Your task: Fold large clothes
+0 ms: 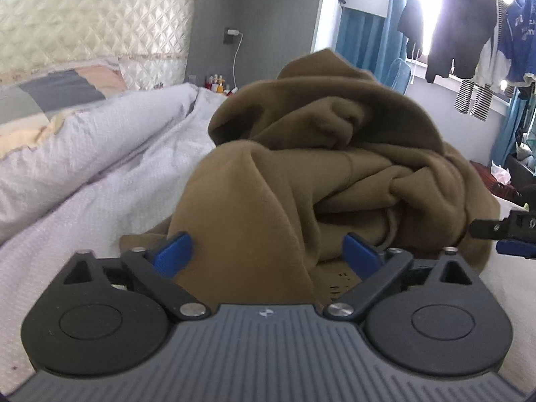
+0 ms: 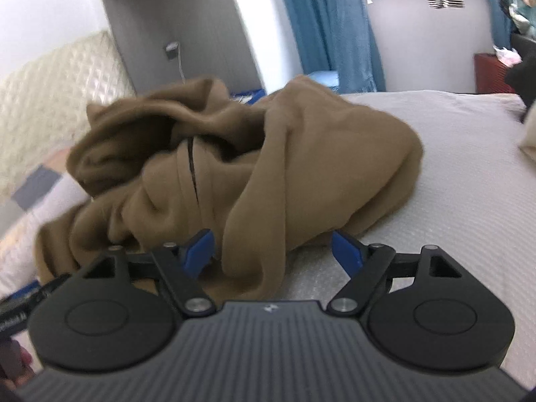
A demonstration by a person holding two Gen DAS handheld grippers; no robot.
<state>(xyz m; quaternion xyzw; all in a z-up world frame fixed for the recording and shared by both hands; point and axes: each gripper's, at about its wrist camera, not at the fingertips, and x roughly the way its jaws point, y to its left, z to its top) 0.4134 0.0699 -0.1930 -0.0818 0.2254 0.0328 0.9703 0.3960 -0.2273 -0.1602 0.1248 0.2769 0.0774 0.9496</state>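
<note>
A large brown garment [image 1: 318, 167] lies crumpled in a heap on the bed. In the left wrist view my left gripper [image 1: 267, 251] sits low at the heap's near edge. Its blue pads stand wide apart with a thick hanging fold between them, so it is open. In the right wrist view the same brown garment [image 2: 268, 154] fills the middle. My right gripper [image 2: 272, 249] is open around another fold at the near edge, and its right pad is clear of the cloth. A finger [image 1: 485, 229] of the right gripper shows at the left view's right edge.
The white bedsheet [image 2: 452, 201] stretches to the right of the heap. A pale rumpled duvet [image 1: 83, 154] and a quilted headboard [image 1: 83, 16] lie to the left. Blue curtains [image 2: 321, 23] and hanging clothes [image 1: 462, 23] are behind the bed.
</note>
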